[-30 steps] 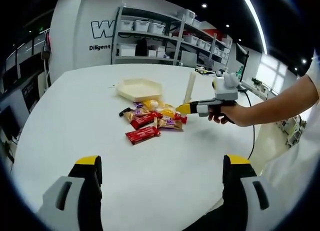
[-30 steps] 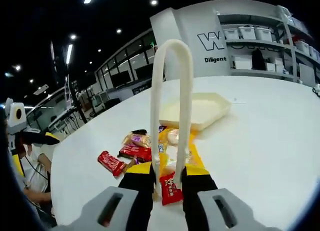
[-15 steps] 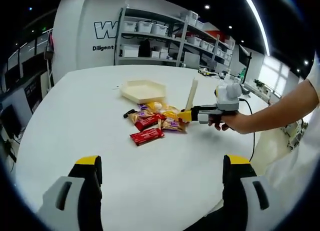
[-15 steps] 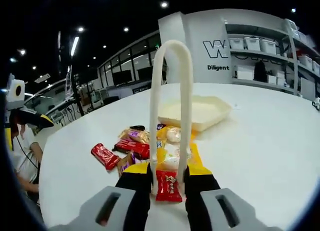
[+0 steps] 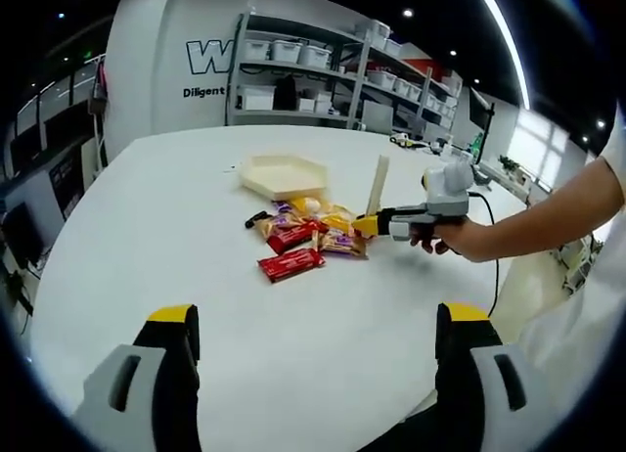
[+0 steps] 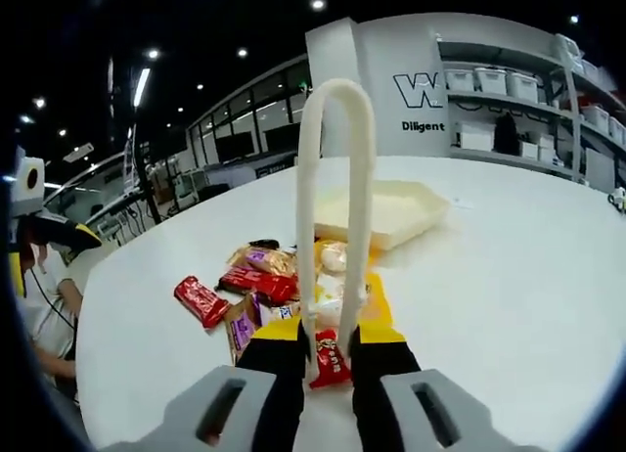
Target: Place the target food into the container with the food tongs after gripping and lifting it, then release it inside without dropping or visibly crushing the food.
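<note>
A pile of wrapped snacks lies mid-table, with a long red bar at its near edge. Behind the pile stands a shallow cream tray. My right gripper is shut on the cream food tongs, squeezing them at their lower ends. The tong tips sit on either side of a small red packet, which is pinched narrow between them at the table. My left gripper hangs open over bare table, well short of the pile.
A person's hand and forearm reach in from the right, holding the right gripper. The round white table's rim curves off left and right. Shelves with white bins stand against the far wall. A cable lies at the right.
The tongs' two legs have drawn closer together around the small red packet, which now looks narrower. The left gripper has stayed put and open.
</note>
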{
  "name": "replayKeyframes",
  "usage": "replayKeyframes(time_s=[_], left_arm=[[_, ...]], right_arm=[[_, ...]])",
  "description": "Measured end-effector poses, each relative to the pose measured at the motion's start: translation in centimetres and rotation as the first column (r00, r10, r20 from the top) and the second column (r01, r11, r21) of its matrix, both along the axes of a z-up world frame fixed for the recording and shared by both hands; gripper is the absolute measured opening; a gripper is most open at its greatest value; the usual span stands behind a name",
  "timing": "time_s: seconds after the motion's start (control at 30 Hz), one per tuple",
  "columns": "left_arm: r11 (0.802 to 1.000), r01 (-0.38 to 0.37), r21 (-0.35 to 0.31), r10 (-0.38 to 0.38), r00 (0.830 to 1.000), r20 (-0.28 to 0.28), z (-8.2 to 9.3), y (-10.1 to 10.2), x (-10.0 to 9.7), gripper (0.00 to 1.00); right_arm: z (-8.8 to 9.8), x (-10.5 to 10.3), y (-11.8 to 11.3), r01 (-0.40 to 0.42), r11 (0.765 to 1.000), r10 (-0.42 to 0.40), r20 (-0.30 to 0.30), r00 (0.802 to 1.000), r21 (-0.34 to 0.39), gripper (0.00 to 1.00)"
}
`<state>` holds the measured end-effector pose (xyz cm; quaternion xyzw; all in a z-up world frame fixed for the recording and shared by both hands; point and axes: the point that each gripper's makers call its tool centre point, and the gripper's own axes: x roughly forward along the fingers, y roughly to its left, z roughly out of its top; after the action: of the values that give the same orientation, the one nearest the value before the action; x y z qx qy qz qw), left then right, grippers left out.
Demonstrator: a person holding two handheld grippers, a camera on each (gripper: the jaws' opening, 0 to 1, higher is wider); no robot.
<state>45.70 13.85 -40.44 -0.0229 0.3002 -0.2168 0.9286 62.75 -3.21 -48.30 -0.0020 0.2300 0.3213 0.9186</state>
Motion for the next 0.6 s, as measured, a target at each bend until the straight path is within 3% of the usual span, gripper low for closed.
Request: replayKeyframes(time_s=[0.3, 0.6], left_arm=[[1.0, 0.004, -0.016, -0.004, 1.0, -0.001, -0.3, -0.6, 0.3, 0.99], [1.0, 0.008, -0.016, -0.008, 1.0, 0.019, -0.2, -1.3, 0.8, 0.99]], right_arm=[[3.2, 0.7, -1.9, 0.065, 0.993, -0.065, -0.006, 0.998, 0.102, 0.1], [6.7, 2.8, -1.8, 0.042, 0.993, -0.048, 0.05, 0.998, 0.111, 0.1]])
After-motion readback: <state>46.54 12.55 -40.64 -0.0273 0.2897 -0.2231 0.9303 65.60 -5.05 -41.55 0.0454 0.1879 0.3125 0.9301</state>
